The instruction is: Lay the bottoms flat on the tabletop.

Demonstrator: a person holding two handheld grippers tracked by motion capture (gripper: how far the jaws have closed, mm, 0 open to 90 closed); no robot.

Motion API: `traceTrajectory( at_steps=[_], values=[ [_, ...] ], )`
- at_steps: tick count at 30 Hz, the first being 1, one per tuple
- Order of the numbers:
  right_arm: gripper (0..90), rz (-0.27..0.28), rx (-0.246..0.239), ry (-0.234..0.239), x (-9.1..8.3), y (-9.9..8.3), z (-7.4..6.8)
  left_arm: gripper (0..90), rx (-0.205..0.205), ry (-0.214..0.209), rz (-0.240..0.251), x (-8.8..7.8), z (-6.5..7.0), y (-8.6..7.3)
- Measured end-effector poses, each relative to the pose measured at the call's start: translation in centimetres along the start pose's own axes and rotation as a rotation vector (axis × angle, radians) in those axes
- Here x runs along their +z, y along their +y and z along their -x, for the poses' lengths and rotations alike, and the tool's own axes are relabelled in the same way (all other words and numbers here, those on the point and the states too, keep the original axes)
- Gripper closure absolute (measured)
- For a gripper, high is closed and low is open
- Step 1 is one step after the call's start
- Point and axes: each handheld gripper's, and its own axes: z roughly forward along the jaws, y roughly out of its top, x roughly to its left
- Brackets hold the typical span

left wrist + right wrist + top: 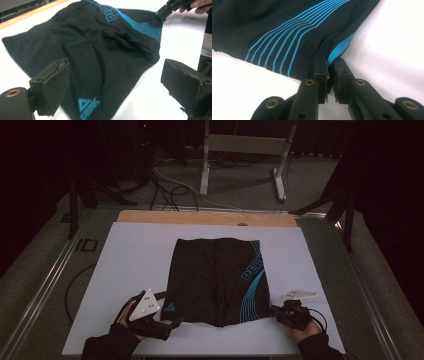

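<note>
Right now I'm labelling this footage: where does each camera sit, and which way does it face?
High view: fixed above the person's side, looking forward and down on the white table; forearms, left gripper and right gripper enter from below.
Left gripper view: rides the left gripper, jaws apart, facing across the black shorts toward the right gripper.
Right gripper view: rides the right gripper, jaws pinching the shorts' corner.
All share the shorts.

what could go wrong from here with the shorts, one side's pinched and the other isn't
1. The right gripper is shut on just the corner of the shorts, so a pull may slip it free.
2. The left gripper is open over the hem by the logo; lifting now would probably drag the shorts lopsided across the white board.
3. Closing there might catch one layer only.
</note>
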Motion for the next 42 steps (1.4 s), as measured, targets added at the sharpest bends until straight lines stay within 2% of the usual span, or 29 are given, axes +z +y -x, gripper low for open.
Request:
traceTrajectory(
  at_steps=[2, 4, 8, 11, 12, 18, 21, 25, 27, 28, 29, 31, 34, 35, 37, 39, 42],
  values=[
    [82.9, 0.004, 0.013, 0.004, -0.3, 0.0, -0.2, 9.7, -0.004, 0.009, -0.003, -0.2, -0.2, -0.3],
    [83.0, 0.006, 0.046, 0.017, -0.8, 0.1, -0.2, 9.6, -0.011, 0.015, -0.002, -0.3, -0.4, -0.5],
    [84.0, 0.021, 0.113, 0.074, -1.5, 0.0, 0.0, 9.1, -0.03, 0.022, 0.001, -0.6, -0.8, -0.7],
    [84.0, 0.034, 0.13, 0.129, -1.8, -0.2, -0.3, 8.8, -0.036, 0.024, 0.009, -0.6, -1.0, -0.9],
    [84.0, 0.031, 0.126, 0.128, -1.8, -0.3, -0.4, 8.7, -0.037, 0.021, 0.012, -0.6, -1.0, -1.0],
    [82.6, -0.048, 0.103, 0.01, -1.0, -0.8, 0.2, 8.1, -0.055, 0.027, 0.009, -0.5, -1.6, -1.7],
    [79.9, -0.051, 0.093, -0.011, -0.8, -1.0, 0.4, 7.7, -0.067, 0.037, 0.012, -0.7, -1.8, -2.0],
    [76.8, -0.056, 0.037, -0.055, -0.7, -0.9, -0.2, 5.3, -0.081, 0.041, 0.014, -0.8, -2.0, -2.5],
    [68.7, -0.059, 0.012, -0.09, -0.7, -0.8, -0.5, 3.5, -0.076, 0.043, 0.007, -1.0, -2.0, -2.6],
    [60.9, -0.051, -0.003, -0.095, -0.7, -0.8, -0.5, 2.5, -0.076, 0.04, 0.01, -1.1, -2.0, -2.6],
    [51.0, -0.043, -0.01, -0.08, -0.7, -0.7, -0.6, 1.4, -0.076, 0.041, 0.015, -1.2, -2.1, -2.6],
    [39.1, -0.023, -0.034, -0.069, -0.7, -0.5, -0.8, 0.9, -0.079, 0.031, 0.024, -1.4, -2.2, -2.6],
    [15.8, 0.057, -0.068, -0.007, -1.0, -0.1, -0.9, 0.7, -0.078, 0.022, 0.023, -1.7, -2.5, -2.6],
    [12.5, 0.083, -0.096, 0.01, -1.1, 0.1, -1.0, 0.7, -0.079, 0.019, 0.025, -1.8, -2.6, -2.7],
    [11.6, 0.127, -0.116, -0.005, -1.2, 0.4, -1.2, 0.6, -0.091, 0.0, 0.031, -1.9, -2.8, -2.8],
    [8.3, 0.137, -0.144, 0.035, -1.1, 0.6, -1.2, 0.6, -0.091, -0.016, 0.031, -2.1, -2.9, -2.8],
    [8.3, 0.172, -0.156, 0.053, -0.8, 0.7, -1.0, 0.5, -0.092, -0.06, 0.026, -2.3, -3.1, -3.0]
  ],
)
